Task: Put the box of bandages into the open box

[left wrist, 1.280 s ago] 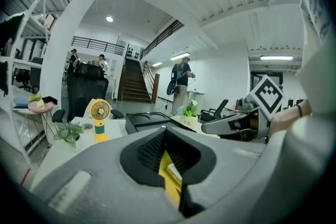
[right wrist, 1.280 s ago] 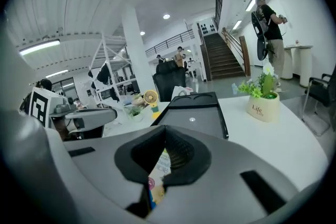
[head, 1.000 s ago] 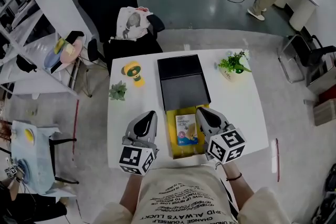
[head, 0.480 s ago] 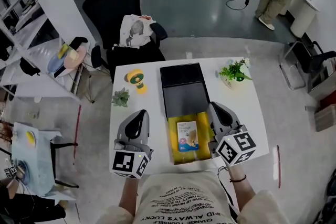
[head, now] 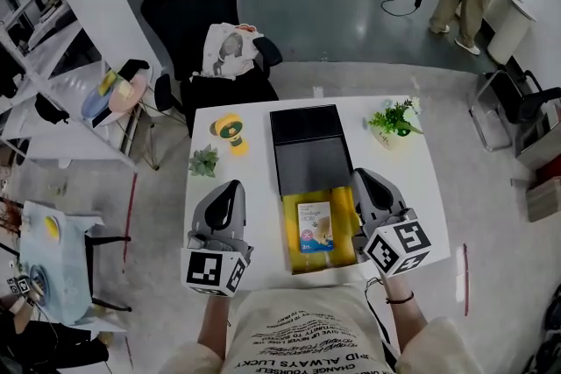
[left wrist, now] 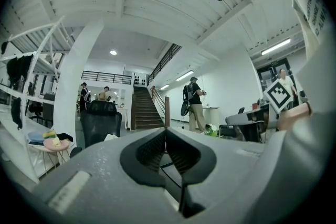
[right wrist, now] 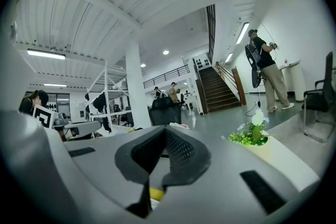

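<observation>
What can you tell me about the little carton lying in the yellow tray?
It is a small flat cardboard carton, white at the top with a blue and yellow picture below; its print is too small to read. It lies face up, lengthwise, in the middle of the yellow tray, resting on its floor. The left gripper and right gripper, both shut, flank it without touching.

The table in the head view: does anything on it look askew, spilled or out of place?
Nothing stands out. The box of bandages lies flat inside the open box; the small plant, the flowering plant and the yellow object sit neatly; nothing is spilled.
</observation>
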`<state>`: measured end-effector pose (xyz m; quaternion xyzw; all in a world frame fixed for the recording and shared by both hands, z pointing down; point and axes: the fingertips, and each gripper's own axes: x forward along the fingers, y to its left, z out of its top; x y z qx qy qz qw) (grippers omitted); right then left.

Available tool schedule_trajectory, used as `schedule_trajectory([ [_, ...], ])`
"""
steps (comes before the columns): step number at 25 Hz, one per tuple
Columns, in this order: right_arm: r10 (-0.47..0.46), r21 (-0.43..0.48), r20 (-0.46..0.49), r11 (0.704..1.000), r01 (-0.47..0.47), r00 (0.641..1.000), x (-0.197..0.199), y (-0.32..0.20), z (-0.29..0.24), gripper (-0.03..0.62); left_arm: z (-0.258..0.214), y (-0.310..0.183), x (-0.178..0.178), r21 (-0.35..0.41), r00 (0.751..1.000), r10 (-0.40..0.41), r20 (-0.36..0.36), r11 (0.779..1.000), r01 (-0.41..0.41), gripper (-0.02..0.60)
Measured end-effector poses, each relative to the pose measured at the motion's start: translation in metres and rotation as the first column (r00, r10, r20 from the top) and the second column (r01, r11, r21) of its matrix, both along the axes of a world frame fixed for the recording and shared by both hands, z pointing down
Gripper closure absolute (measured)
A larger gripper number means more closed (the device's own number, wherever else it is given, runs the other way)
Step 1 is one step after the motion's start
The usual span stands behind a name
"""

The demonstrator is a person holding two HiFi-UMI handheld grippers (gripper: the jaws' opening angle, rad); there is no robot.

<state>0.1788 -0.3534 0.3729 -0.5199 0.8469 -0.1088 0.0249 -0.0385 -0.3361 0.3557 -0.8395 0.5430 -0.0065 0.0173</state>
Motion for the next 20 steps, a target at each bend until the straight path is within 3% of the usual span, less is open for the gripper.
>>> schedule_trajectory([
  [20, 0.033, 0.022, -0.010, 0.999, -0.033, 0.999, 0.012, 0.001, -0.004, 0.591, 0.017, 0.000, -0.005, -0.045, 1.000, -0.019, 0.017, 0.999, 0.020, 0.560],
])
